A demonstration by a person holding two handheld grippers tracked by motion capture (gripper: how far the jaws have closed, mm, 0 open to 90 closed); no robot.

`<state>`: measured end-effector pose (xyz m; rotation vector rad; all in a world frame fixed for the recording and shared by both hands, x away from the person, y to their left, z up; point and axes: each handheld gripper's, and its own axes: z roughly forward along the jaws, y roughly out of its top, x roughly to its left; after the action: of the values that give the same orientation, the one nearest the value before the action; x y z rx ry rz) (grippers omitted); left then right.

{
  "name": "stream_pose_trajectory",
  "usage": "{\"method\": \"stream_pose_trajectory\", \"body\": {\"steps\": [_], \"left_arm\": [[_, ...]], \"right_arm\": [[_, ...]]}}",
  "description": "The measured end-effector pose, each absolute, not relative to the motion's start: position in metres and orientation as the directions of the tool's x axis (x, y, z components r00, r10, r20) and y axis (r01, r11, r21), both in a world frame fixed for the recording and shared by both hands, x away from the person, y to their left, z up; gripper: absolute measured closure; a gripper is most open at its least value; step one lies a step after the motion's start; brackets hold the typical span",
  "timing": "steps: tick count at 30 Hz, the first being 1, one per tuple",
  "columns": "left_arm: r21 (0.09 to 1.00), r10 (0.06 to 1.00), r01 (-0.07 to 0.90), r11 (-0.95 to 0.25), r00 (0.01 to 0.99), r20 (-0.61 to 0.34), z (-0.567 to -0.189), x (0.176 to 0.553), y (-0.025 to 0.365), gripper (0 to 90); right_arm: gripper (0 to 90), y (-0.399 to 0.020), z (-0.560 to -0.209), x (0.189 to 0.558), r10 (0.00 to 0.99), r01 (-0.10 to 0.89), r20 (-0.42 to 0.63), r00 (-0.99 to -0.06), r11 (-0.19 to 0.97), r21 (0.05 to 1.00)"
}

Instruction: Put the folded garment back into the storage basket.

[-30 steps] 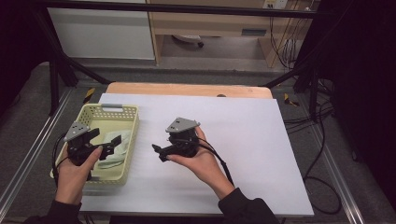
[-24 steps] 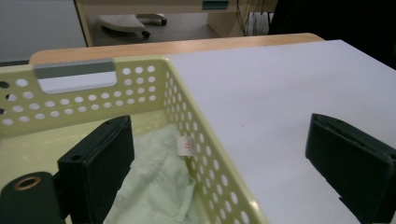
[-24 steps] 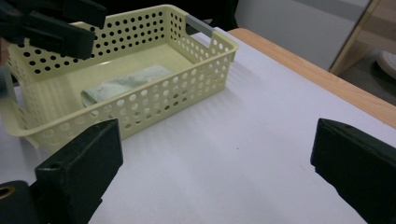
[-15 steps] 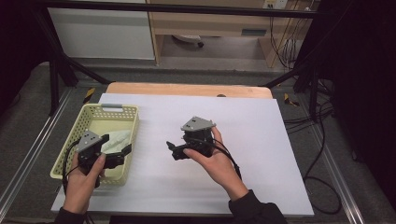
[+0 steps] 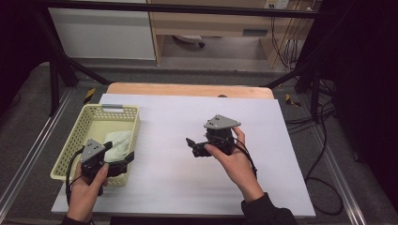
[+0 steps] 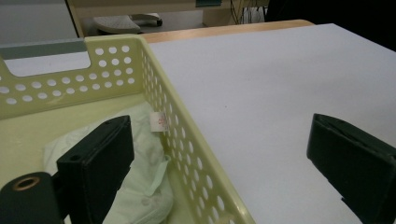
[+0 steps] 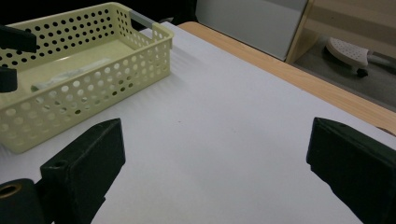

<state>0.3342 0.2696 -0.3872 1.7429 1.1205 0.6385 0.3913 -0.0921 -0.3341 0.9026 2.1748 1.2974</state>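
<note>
A pale yellow perforated basket [image 5: 75, 136] stands at the left of the white table. Inside it lies a folded pale green cloth [image 5: 117, 141] with a small label [image 6: 159, 122]. My left gripper [image 5: 118, 153] hangs open at the basket's near right corner. In the left gripper view its jaws [image 6: 217, 140] straddle the basket's right wall [image 6: 187, 140], one over the cloth [image 6: 144, 186], the other over the bare table. My right gripper [image 5: 192, 146] is open and empty above the middle of the table, jaws [image 7: 215, 135] pointing toward the basket [image 7: 93, 88].
A white sheet [image 5: 187, 187] covers the table, with a wooden edge [image 5: 187, 89] along the far side. Black frame legs [image 5: 56, 65] stand behind, and cables [image 5: 324, 140] trail on the floor to the right.
My right gripper has moved to the right, away from the basket. My left gripper has drawn back toward the basket's near corner. Both stayed open.
</note>
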Motion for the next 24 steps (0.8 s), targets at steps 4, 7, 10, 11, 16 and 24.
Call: {"method": "stream_pose_trajectory", "body": {"steps": [4,7,10,11,16,24], "left_arm": [[0.895,0.887,0.413,-0.171,0.46,-0.043,-0.389,0.334,0.266,7.5],[0.889,0.889,0.431,-0.157,0.453,-0.063,-0.39,0.335,0.268,7.6],[0.885,0.89,0.44,-0.154,0.45,-0.069,-0.391,0.334,0.27,7.8],[0.886,0.889,0.433,-0.164,0.455,-0.058,-0.391,0.334,0.269,7.8],[0.886,0.884,0.435,-0.161,0.464,-0.067,-0.392,0.333,0.269,7.8],[0.882,0.879,0.451,-0.136,0.466,-0.103,-0.394,0.335,0.273,7.6]], "right_arm": [[4.1,-0.107,-0.331,0.388,0.742,0.309,-0.046,-0.668,0.333,0.891],[3.6,-0.119,-0.329,0.385,0.749,0.314,-0.04,-0.661,0.325,0.892],[3.6,-0.133,-0.327,0.38,0.761,0.309,-0.032,-0.648,0.301,0.902],[3.6,-0.137,-0.327,0.379,0.765,0.311,-0.011,-0.644,0.275,0.91],[3.7,-0.161,-0.331,0.373,0.789,0.311,0.029,-0.614,0.207,0.927],[3.2,-0.193,-0.328,0.368,0.822,0.308,0.015,-0.57,0.197,0.931]]}}
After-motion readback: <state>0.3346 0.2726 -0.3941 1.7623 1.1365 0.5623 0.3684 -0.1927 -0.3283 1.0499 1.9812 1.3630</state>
